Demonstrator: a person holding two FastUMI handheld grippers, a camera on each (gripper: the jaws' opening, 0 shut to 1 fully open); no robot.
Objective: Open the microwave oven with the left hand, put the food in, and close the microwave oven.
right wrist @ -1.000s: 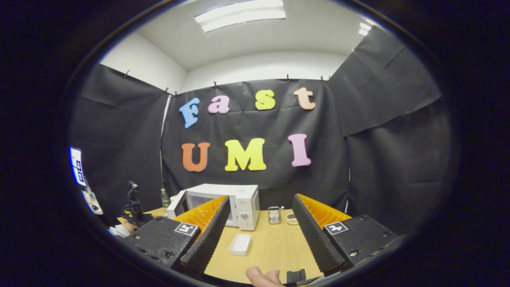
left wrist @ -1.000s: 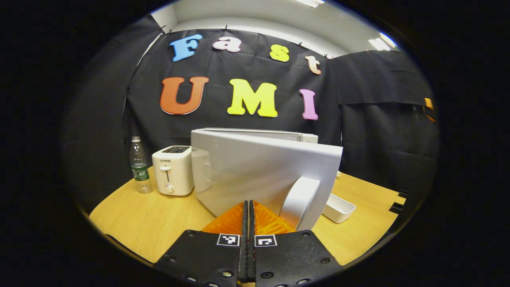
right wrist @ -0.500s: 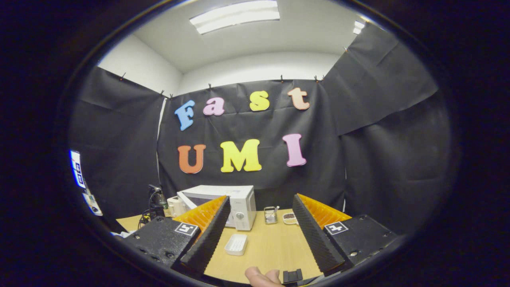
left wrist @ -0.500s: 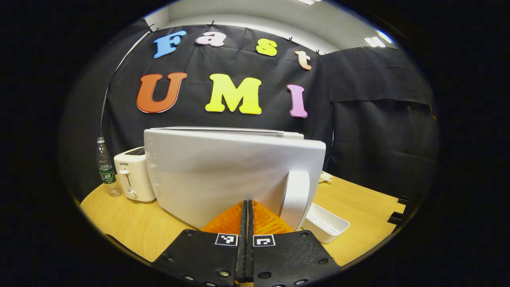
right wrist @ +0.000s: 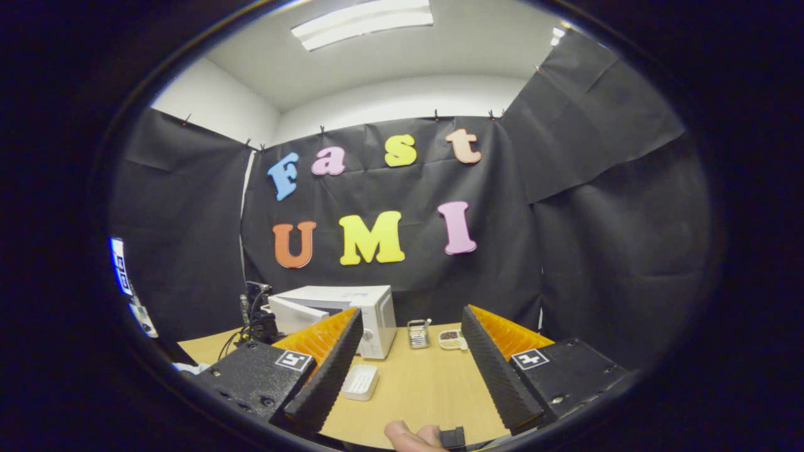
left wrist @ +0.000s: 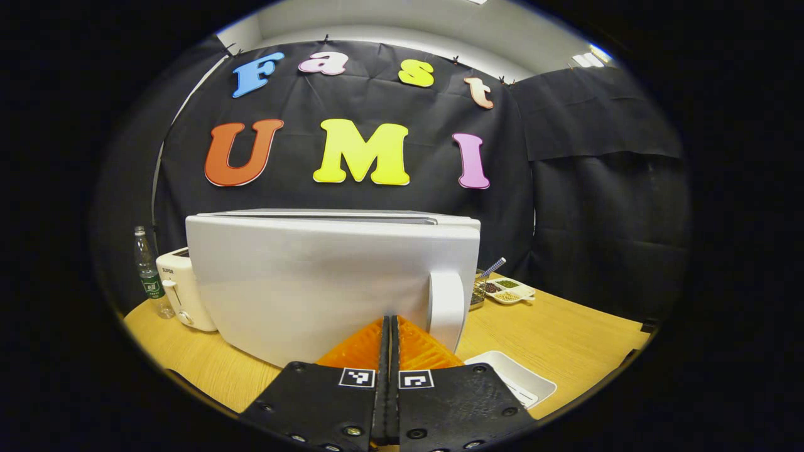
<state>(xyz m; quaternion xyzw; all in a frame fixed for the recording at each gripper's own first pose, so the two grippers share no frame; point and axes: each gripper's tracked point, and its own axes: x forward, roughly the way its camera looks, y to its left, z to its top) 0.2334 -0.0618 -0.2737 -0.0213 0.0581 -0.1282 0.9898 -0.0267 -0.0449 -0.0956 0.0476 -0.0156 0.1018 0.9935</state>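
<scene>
The white microwave (left wrist: 326, 216) stands close in front in the left gripper view. Its door (left wrist: 301, 282) faces me, with the upright handle (left wrist: 445, 301) at its right edge. My left gripper (left wrist: 390, 320) is shut with nothing between its fingers, its tips at the door's lower face just left of the handle. In the right gripper view the microwave (right wrist: 367, 301) is far off and its door (right wrist: 300, 314) is still angled out a little. The left gripper (right wrist: 257, 311) shows dark beside that door. My right gripper (right wrist: 412, 311) hangs open and empty above the table's near side.
A white toaster (left wrist: 179, 289) and a water bottle (left wrist: 147, 276) stand left of the microwave. A white tray (left wrist: 512, 376) (right wrist: 359, 382) lies on the wooden table (left wrist: 565, 333) in front of it. A metal rack (right wrist: 417, 333) and a small divided dish (left wrist: 509, 290) sit at its right. A thumb (right wrist: 408, 434) shows at the bottom.
The microwave door has swung from well open towards shut, with my shut left gripper following it in. The right gripper has drifted slightly and stays open.
</scene>
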